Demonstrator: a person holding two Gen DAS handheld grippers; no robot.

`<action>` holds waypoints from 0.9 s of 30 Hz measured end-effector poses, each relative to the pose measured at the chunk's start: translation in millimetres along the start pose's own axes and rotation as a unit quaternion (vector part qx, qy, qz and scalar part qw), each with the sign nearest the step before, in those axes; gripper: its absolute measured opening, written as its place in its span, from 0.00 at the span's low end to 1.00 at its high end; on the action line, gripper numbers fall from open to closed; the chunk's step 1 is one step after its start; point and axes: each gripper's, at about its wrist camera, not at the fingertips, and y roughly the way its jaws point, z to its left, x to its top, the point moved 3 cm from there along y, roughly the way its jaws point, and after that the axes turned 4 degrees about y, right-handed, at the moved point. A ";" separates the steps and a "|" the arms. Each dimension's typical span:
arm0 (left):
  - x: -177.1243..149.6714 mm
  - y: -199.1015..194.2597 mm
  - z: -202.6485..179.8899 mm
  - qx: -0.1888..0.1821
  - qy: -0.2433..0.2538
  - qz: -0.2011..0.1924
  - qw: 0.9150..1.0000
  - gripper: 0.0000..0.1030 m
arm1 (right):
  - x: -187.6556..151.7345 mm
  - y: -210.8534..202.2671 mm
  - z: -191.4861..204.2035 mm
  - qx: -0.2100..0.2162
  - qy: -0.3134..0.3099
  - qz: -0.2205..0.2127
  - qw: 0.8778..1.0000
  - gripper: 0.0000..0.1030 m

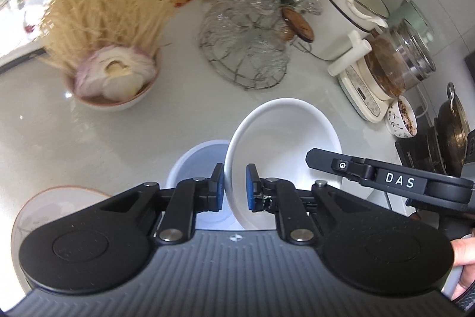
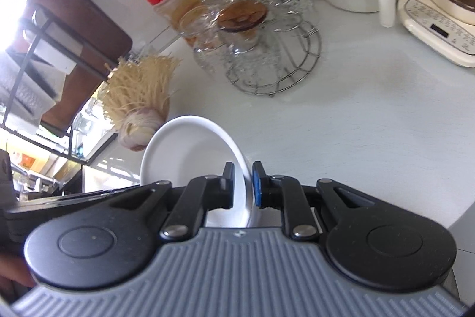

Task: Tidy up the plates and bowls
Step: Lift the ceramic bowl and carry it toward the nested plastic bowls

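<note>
My left gripper [image 1: 234, 186] is shut on the rim of a white bowl [image 1: 285, 138] and holds it tilted above the counter. A pale blue bowl [image 1: 199, 165] sits on the counter just below and left of it. My right gripper [image 2: 243, 186] is shut on the rim of the same white bowl [image 2: 190, 150], from its other side; its black arm [image 1: 386, 177] shows at the right of the left wrist view. A pink-rimmed plate [image 1: 53, 207] lies at the lower left.
A bowl of noodles and onion [image 1: 109, 73] stands at the left. A wire rack of glass cups [image 1: 249, 40] stands in the middle. A white pot [image 1: 347, 17], a glass kettle on its base [image 1: 386, 70], a small patterned bowl [image 1: 402, 116] and a wok [image 1: 454, 129] line the right.
</note>
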 end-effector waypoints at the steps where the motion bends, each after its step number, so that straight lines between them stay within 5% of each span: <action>1: -2.0 -1.1 3.7 0.002 -0.003 0.000 1.000 0.15 | -0.6 1.9 1.9 0.001 -0.002 0.003 1.000 0.16; 27: -25.3 5.3 23.0 0.024 -0.021 0.015 0.999 0.15 | -10.4 31.0 21.8 -0.026 -0.041 0.055 0.997 0.17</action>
